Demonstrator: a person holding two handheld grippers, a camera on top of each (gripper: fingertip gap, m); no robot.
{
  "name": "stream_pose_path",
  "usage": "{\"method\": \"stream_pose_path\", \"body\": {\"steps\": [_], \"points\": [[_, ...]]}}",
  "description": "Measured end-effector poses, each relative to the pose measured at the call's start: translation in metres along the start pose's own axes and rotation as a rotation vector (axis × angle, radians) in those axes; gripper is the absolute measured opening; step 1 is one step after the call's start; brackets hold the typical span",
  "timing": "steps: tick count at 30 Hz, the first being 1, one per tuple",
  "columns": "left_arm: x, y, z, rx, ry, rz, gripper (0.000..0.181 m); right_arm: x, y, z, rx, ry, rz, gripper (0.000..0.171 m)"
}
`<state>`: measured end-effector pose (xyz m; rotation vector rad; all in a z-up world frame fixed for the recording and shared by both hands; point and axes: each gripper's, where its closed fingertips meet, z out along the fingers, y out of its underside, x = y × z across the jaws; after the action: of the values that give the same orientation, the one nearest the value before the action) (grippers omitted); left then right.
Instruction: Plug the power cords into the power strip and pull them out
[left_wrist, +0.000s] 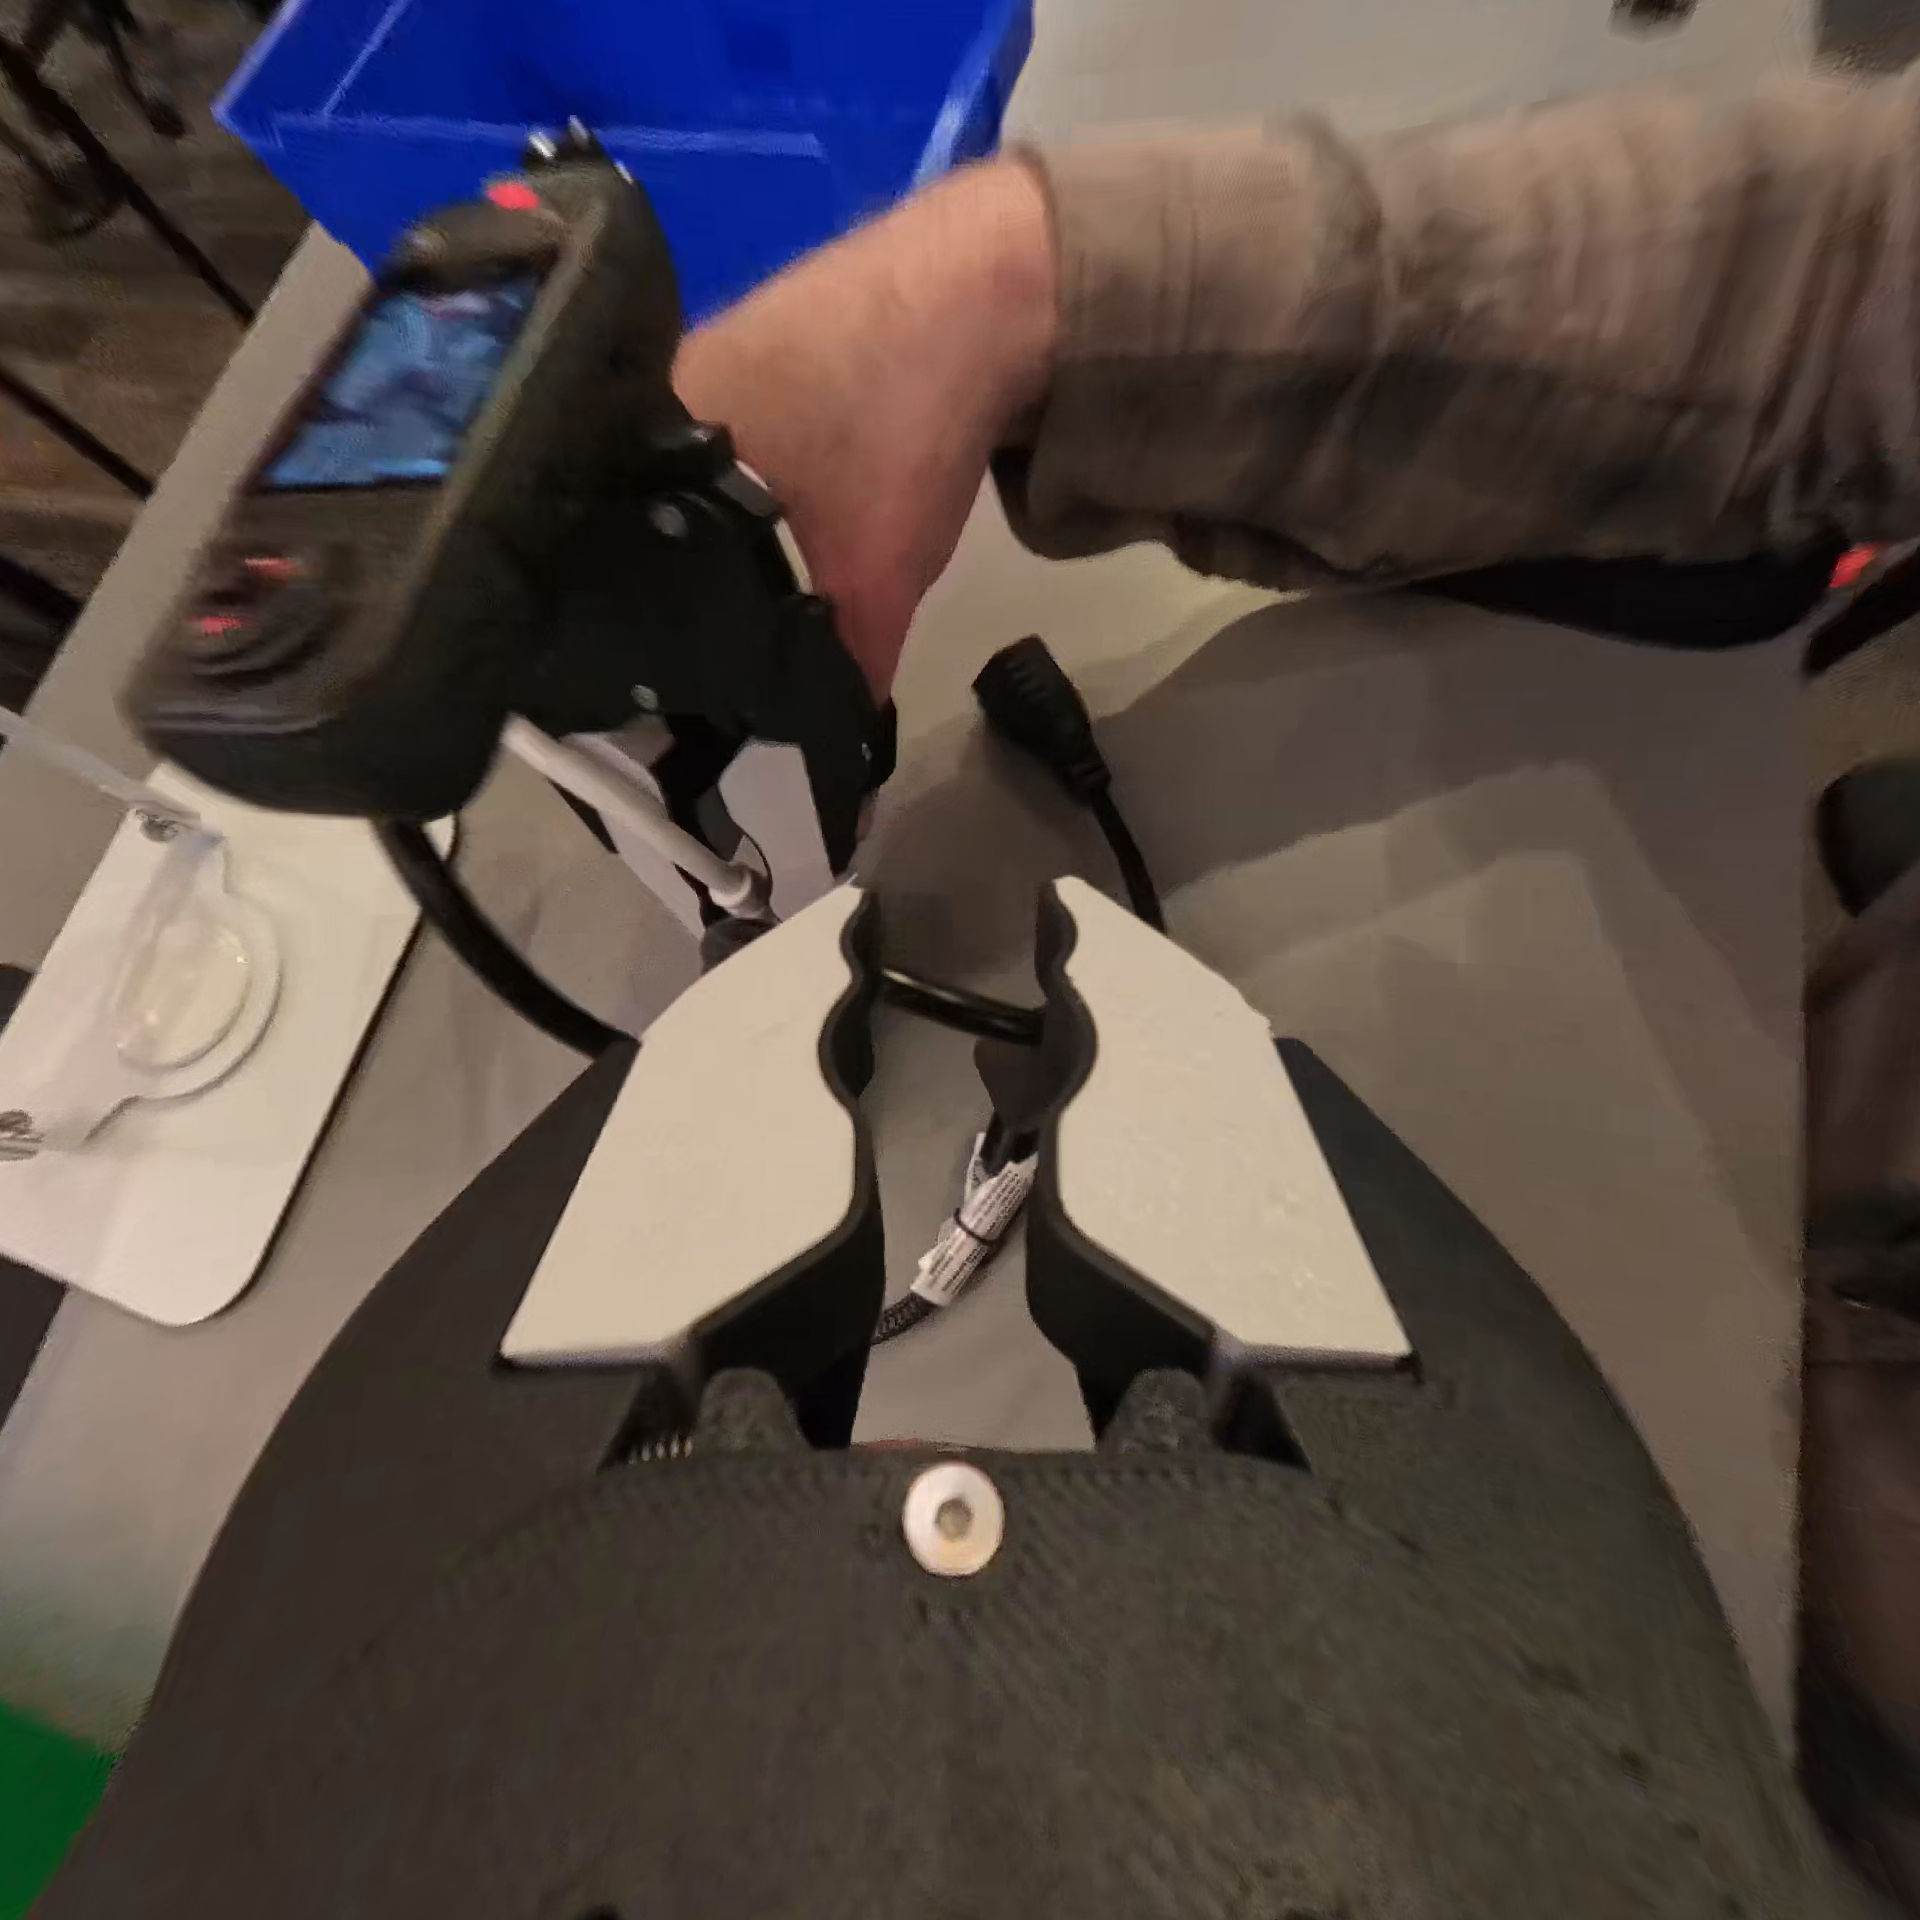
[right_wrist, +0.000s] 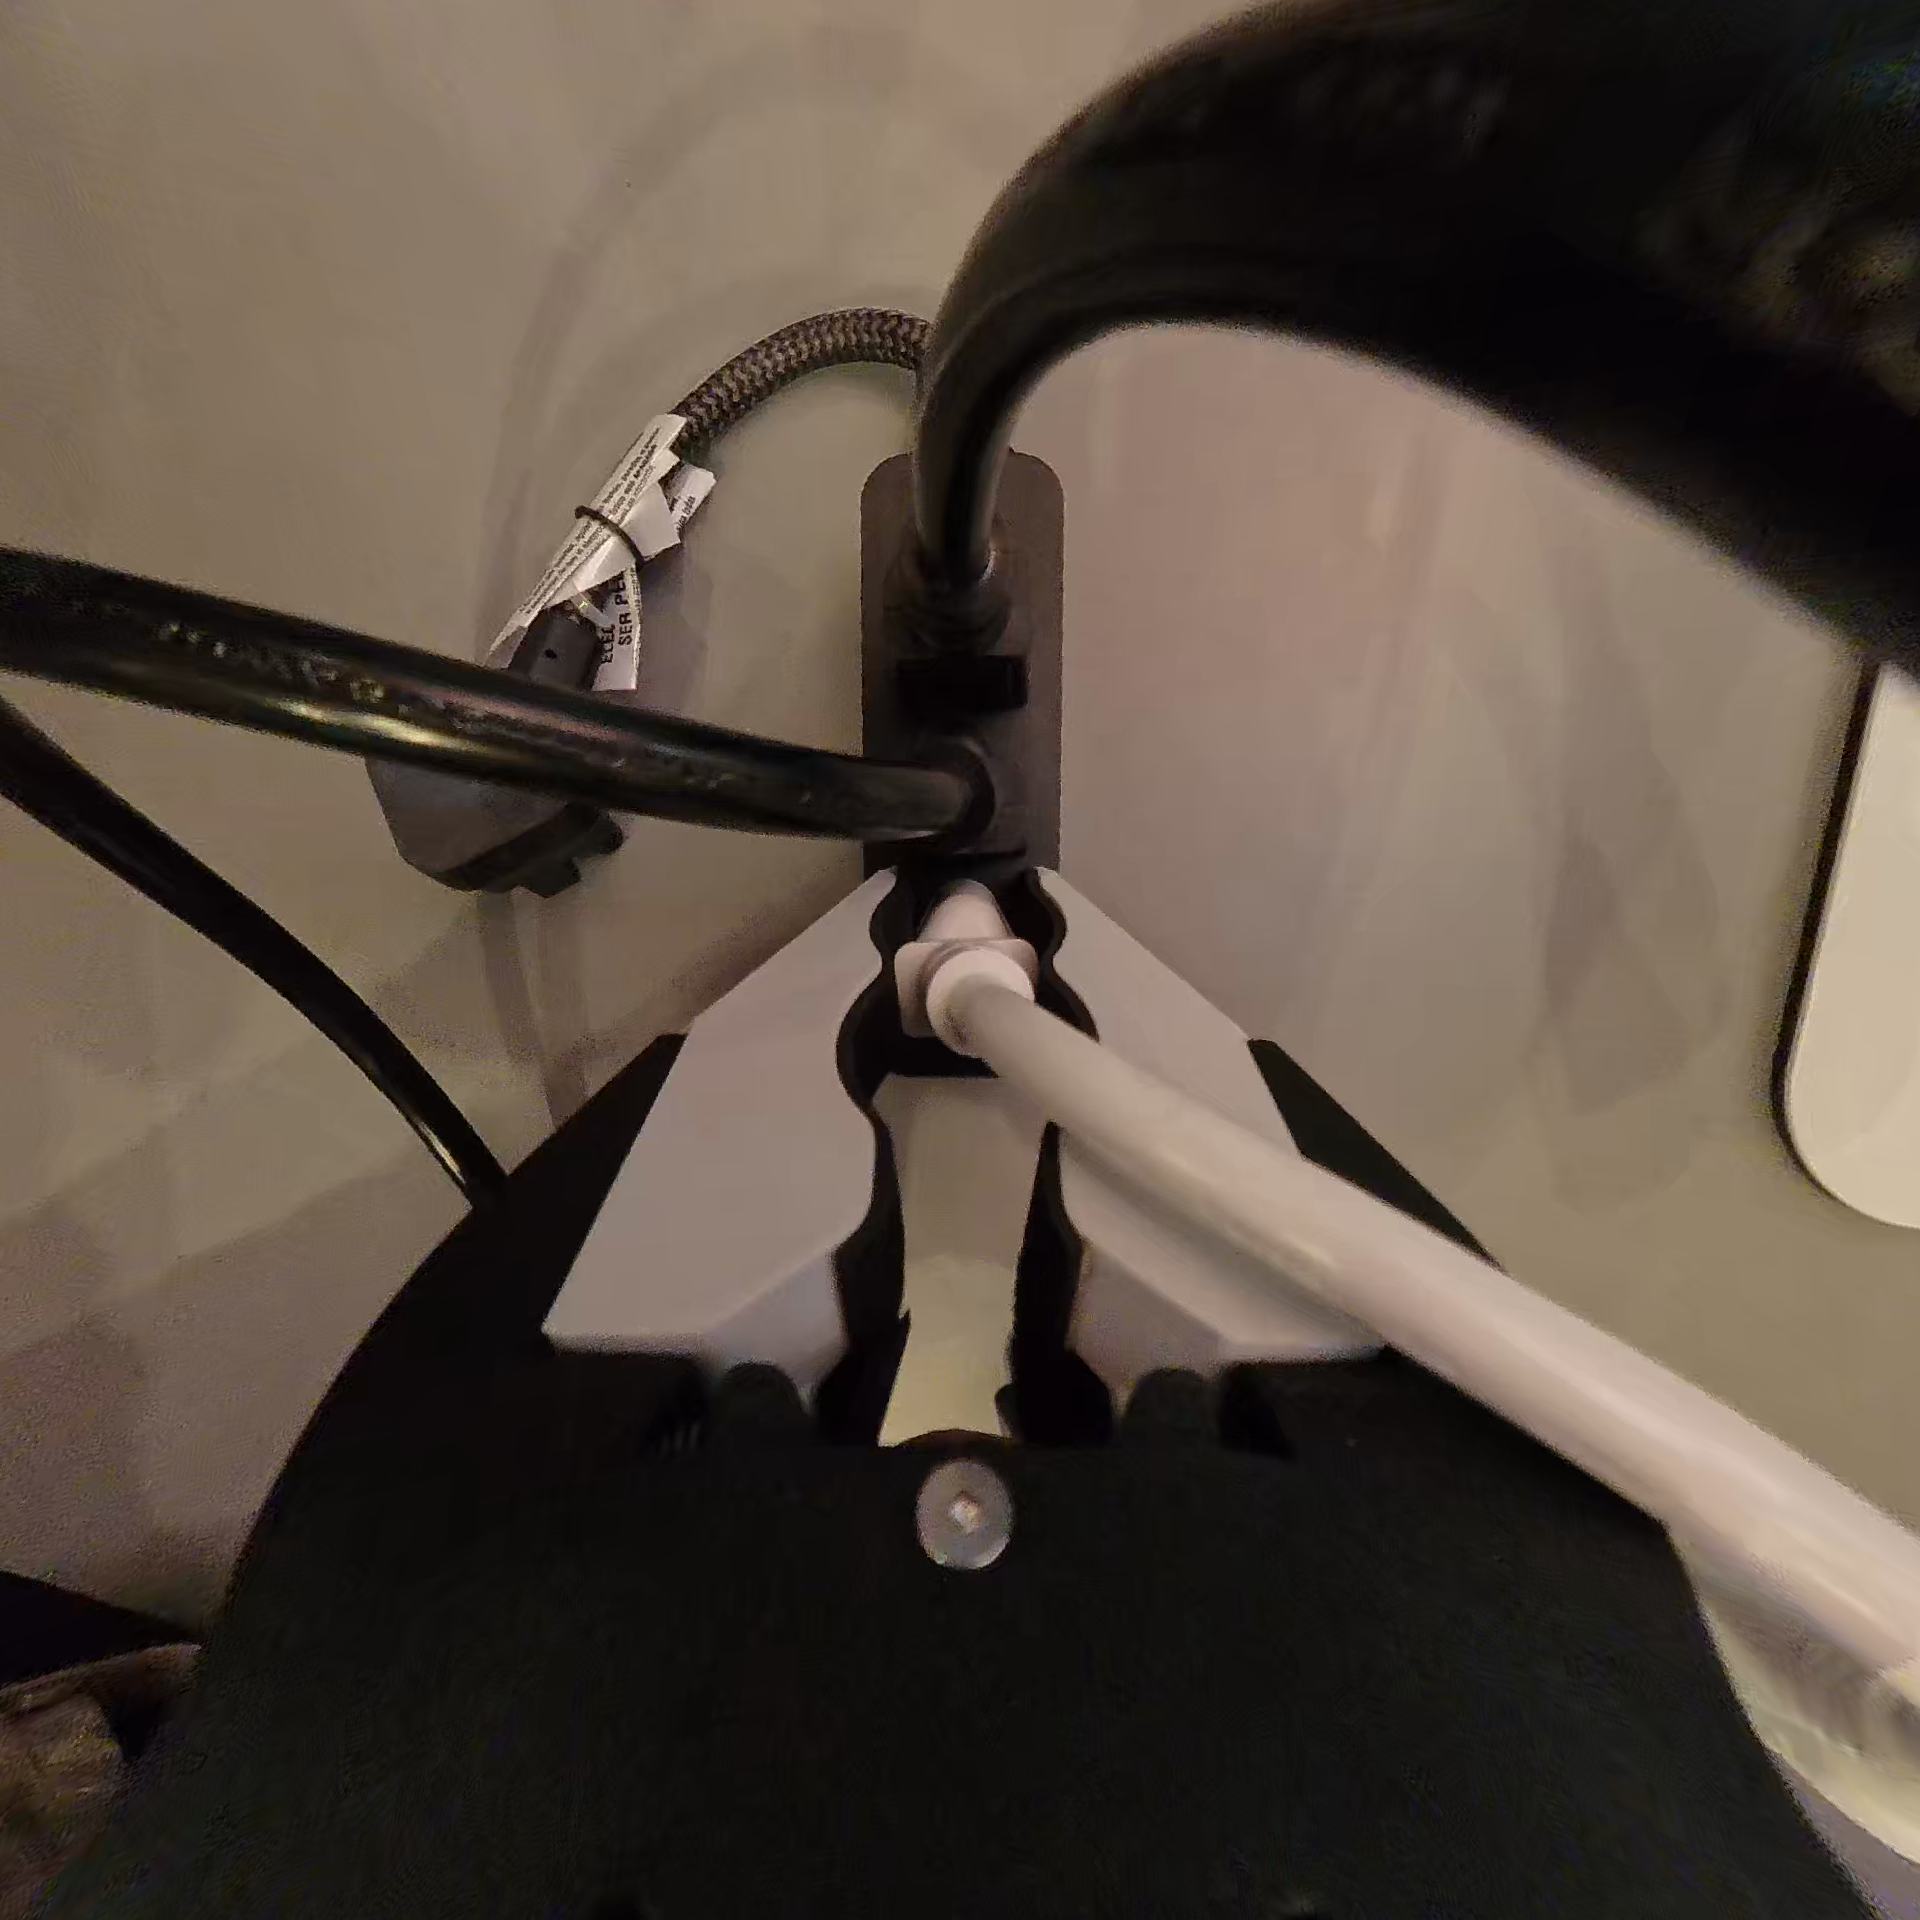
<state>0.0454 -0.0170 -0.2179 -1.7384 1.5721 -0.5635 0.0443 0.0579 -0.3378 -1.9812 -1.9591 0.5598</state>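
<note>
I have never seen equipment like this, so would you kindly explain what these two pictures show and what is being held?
No robot is here: a person holds a pair of hand-operated tongs in each hand, and each pair carries a camera that looks along its fingers. The left wrist view shows the left tongs open over a grey table, holding nothing. Beyond them is the person's hand working the right tongs, with a loose black connector and a blue bin further back. The right wrist view, from very close, shows the right tongs shut on a white plug at the dark power strip. Two black cords are already plugged in, and a braided cord lies beside it.
</note>
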Motion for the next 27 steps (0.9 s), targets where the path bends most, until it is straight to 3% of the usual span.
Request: {"method": "stream_pose_path", "body": {"steps": [3,4,6,8,17,20,23,27], "points": [[-0.008,0.018,0.024,-0.094,-0.115,0.012,0.023,0.005,-0.005,0.002,-0.005,0.035,0.067,0.017],[-0.014,0.023,0.026,-0.094,-0.136,-0.006,0.022,0.008,-0.007,0.004,-0.005,0.059,0.083,0.017],[-0.034,0.030,0.022,-0.049,-0.175,-0.078,0.003,0.013,-0.012,0.007,-0.008,0.103,0.128,0.018],[-0.044,0.037,0.018,-0.020,-0.159,-0.195,0.000,0.016,-0.019,0.010,0.001,0.140,0.163,0.017],[-0.100,0.073,-0.034,-0.178,-0.489,-0.131,0.018,0.018,-0.033,0.017,0.026,0.198,0.200,0.017],[-0.102,0.096,-0.030,-0.212,-0.400,-0.179,0.030,0.018,-0.034,0.018,0.029,0.200,0.208,0.017],[-0.098,0.114,-0.002,-0.282,-0.243,-0.149,0.042,0.016,-0.037,0.020,0.033,0.199,0.196,0.017],[-0.100,0.136,0.030,-0.381,-0.075,-0.046,0.043,0.015,-0.037,0.020,0.042,0.192,0.191,0.017]]}}
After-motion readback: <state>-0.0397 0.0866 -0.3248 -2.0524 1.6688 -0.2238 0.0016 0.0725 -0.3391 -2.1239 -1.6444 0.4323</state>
